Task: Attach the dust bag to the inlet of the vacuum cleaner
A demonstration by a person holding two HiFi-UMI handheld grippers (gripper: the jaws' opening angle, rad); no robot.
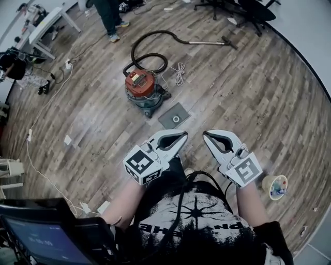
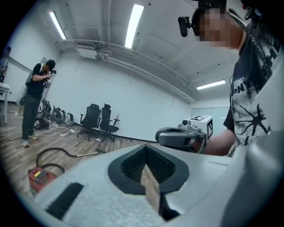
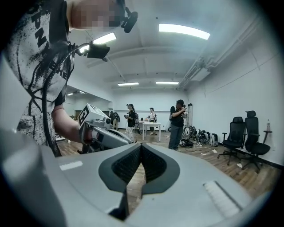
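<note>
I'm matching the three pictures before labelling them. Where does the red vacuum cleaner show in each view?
Head view: the vacuum cleaner stands on the wooden floor, upper centre, left of the middle.
Left gripper view: low at the left edge, partly cut off.
Right gripper view: not in it.
Shared landmark: the black office chairs.

2 black office chairs point(image 2: 91, 115), standing person point(image 2: 33, 97), white table point(image 3: 149, 124), wooden floor point(image 1: 248, 88)

Vacuum cleaner point(image 1: 140, 88) sits on the floor ahead, hose point(image 1: 150, 47) looped behind it. Dust bag point(image 1: 174, 116) lies just beside it, near-right. Left gripper point(image 1: 183, 136) and right gripper point(image 1: 206, 135) are side by side, nearer than the bag.
</note>
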